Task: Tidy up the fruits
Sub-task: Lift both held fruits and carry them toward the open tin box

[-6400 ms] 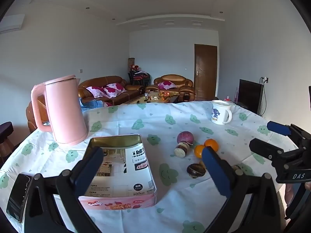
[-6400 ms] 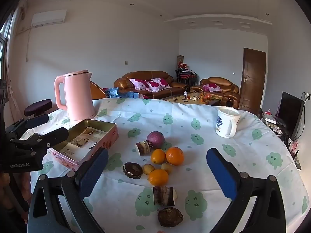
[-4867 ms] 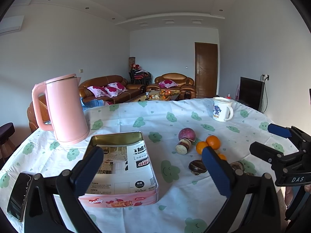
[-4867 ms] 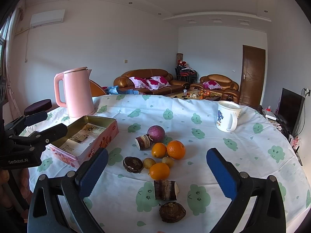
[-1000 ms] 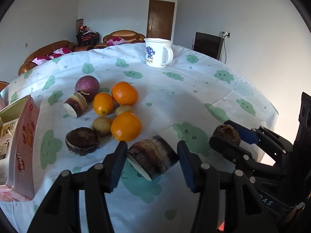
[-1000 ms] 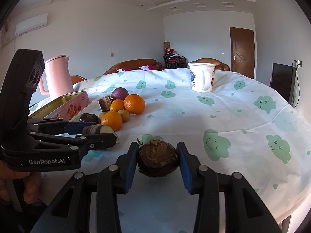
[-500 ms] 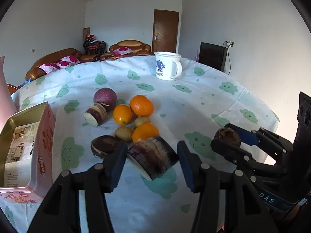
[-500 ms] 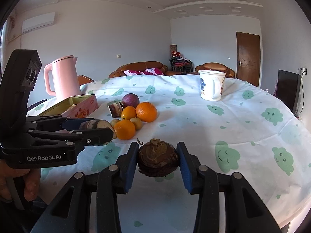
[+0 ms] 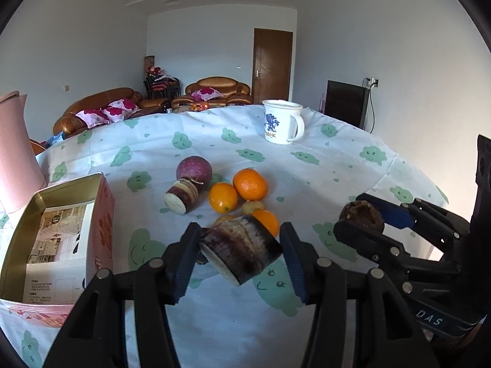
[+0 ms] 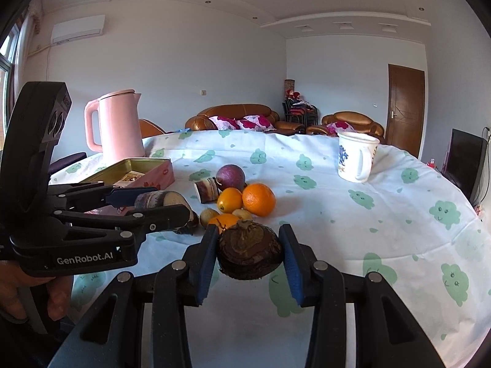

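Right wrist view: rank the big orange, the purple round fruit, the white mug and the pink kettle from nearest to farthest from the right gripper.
From the right gripper, shut on a dark brown root:
1. Big orange, just beyond, centre.
2. Purple round fruit, behind it, slightly left.
3. White mug, far right, and pink kettle, far left: too close to call.

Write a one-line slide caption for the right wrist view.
Right gripper grips a dark round root above the tablecloth, oranges behind.

Pink kettle [image 10: 118, 124], green-clouded white tablecloth [image 10: 383, 214]
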Motion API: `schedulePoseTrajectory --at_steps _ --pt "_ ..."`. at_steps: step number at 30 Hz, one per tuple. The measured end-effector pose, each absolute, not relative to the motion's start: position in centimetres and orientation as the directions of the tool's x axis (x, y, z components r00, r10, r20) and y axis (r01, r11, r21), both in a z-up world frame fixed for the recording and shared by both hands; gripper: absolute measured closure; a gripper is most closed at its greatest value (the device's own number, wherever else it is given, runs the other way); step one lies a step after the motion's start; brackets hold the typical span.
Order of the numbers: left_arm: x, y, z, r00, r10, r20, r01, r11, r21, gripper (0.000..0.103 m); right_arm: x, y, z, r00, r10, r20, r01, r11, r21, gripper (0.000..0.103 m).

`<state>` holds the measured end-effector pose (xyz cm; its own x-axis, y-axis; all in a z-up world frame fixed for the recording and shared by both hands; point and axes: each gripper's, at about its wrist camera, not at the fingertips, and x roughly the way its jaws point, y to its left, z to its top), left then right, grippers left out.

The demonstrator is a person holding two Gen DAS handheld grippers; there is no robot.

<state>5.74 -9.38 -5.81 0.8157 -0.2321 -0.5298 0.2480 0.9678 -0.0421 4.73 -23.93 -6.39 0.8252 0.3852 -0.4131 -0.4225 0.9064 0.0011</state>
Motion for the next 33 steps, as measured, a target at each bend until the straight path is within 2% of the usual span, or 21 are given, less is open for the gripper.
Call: schedulePoseTrajectory --at_steps 33 --pt "5.5 -3.6 -3.2 0.887 -0.101 -0.451 0.106 0.994 -0.015 0.048 7.0 -17.8 -1.2 0.800 0.479 -0.362 -0.547 0.830 -0.108 0.061"
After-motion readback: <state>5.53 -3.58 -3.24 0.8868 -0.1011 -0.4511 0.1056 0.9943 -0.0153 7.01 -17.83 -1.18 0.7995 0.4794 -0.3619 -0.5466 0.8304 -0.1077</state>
